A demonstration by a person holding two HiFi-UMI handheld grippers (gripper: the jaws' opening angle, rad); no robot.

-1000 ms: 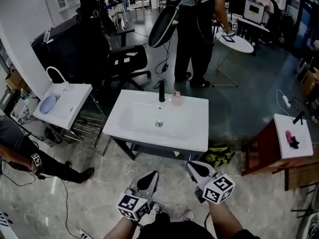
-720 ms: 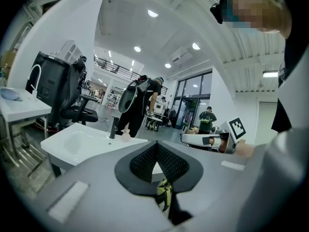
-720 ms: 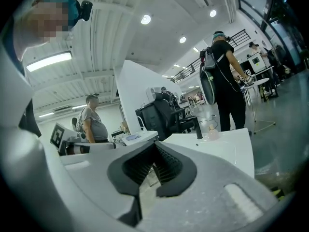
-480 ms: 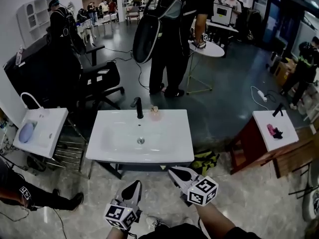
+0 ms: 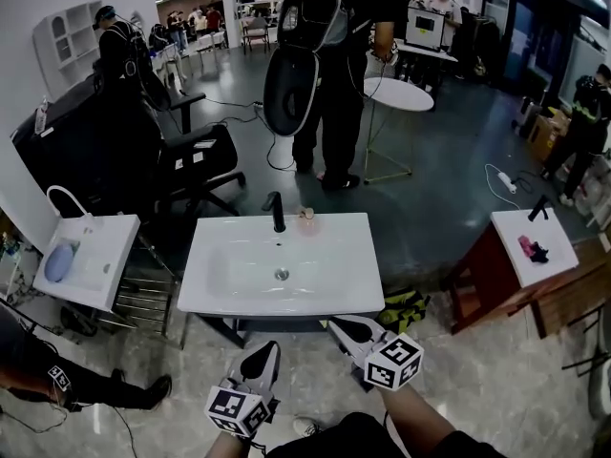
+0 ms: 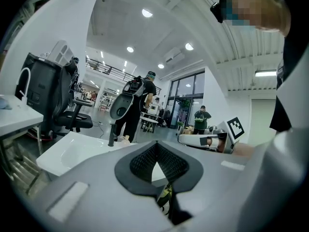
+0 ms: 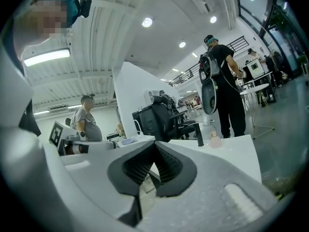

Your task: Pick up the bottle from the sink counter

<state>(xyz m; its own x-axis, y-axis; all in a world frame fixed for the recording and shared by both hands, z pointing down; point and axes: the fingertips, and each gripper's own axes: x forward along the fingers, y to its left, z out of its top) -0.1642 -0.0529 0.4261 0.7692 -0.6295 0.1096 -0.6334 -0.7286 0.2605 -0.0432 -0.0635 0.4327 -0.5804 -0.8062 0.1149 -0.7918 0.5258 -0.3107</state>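
The bottle point(image 5: 306, 215) is small and pale pink. It stands at the back rim of the white sink counter point(image 5: 218, 289), just right of the black faucet point(image 5: 277, 212). My left gripper point(image 5: 266, 353) and right gripper point(image 5: 340, 326) hang side by side in front of the counter's near edge, well short of the bottle. Both point at the sink, jaws together, with nothing held. The left gripper view shows its shut tips point(image 6: 154, 145) with the bottle point(image 6: 126, 139) far beyond. In the right gripper view the shut tips point(image 7: 154, 145) sit below the distant bottle point(image 7: 213, 139).
A person with a large backpack point(image 5: 320, 55) stands right behind the sink. A smaller white basin point(image 5: 95, 260) and a black office chair point(image 5: 196, 160) are at the left, and a white-topped table point(image 5: 535, 246) at the right. A green bag point(image 5: 403, 305) lies under the counter.
Both grippers have moved together toward the sink's front edge, still shut. The sink now lies more squarely ahead. The person with the backpack has shifted behind it.
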